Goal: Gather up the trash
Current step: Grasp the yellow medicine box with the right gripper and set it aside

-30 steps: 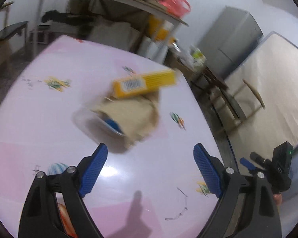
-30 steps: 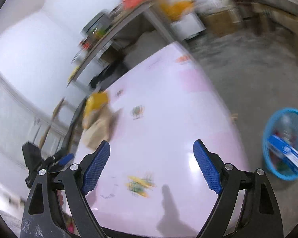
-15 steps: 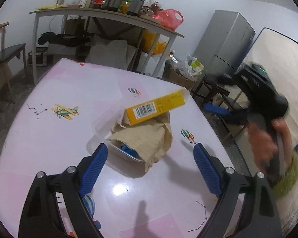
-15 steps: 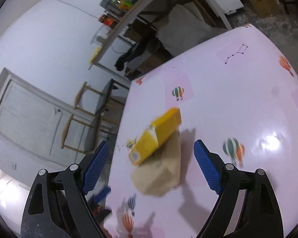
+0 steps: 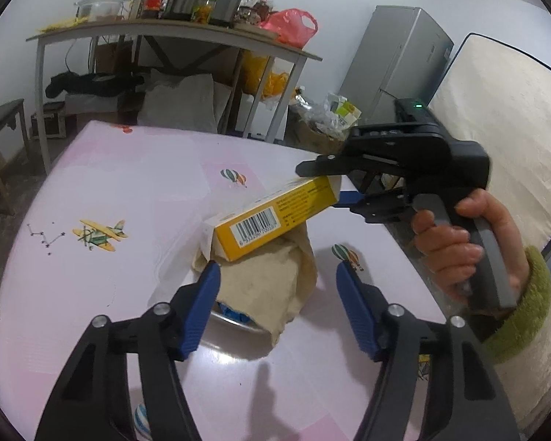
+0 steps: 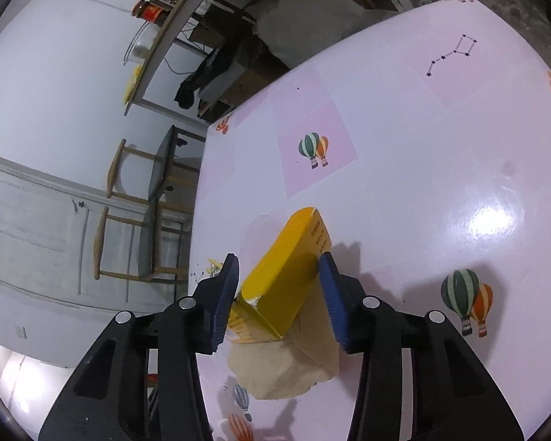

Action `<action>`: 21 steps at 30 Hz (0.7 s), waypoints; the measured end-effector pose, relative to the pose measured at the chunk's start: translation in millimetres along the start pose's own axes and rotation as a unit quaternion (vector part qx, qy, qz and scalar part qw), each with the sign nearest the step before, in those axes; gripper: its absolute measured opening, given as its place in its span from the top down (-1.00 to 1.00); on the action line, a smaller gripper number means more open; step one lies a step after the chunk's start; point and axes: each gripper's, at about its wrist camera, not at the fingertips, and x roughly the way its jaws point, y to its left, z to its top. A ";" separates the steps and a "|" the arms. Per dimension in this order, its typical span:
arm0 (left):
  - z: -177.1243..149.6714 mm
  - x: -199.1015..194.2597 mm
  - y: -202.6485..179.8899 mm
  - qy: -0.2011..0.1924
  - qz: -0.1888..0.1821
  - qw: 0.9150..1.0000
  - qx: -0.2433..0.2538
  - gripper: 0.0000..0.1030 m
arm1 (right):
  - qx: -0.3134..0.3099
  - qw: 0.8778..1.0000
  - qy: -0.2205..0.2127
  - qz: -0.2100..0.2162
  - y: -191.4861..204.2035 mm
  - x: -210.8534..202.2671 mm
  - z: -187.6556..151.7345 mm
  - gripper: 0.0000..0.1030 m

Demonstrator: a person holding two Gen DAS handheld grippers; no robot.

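A yellow carton (image 5: 272, 217) with a barcode lies on a crumpled brown paper bag (image 5: 272, 286) on the pink table (image 5: 128, 191). A blue scrap (image 5: 231, 312) peeks from under the bag. My right gripper (image 6: 279, 294) straddles the far end of the carton (image 6: 286, 279), its blue pads (image 6: 328, 294) close against both sides; in the left wrist view it (image 5: 334, 187) comes in from the right. My left gripper (image 5: 275, 305) is open and empty, just in front of the bag.
A grey shelf table (image 5: 172, 33) with jars, a cooker and a pink plastic bag stands behind. A fridge (image 5: 396, 70) and a mattress (image 5: 503, 128) are at the right. Wooden chairs (image 6: 136, 220) stand past the table's left edge.
My right gripper has swung in from the right and narrowed around the carton's end. My left gripper has moved closer to the bag and narrowed somewhat.
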 end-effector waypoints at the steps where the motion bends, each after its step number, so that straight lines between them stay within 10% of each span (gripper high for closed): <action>1: 1.1 2.8 0.7 0.003 -0.003 1.000 -0.002 -0.17 | 0.003 1.000 -0.002 0.003 -0.8 -1.4 -1.5 0.29; 21: -2.7 9.8 -2.0 0.040 -0.006 0.999 0.024 -0.11 | -0.016 0.993 -0.097 0.071 -36.1 -106.5 -40.6 0.52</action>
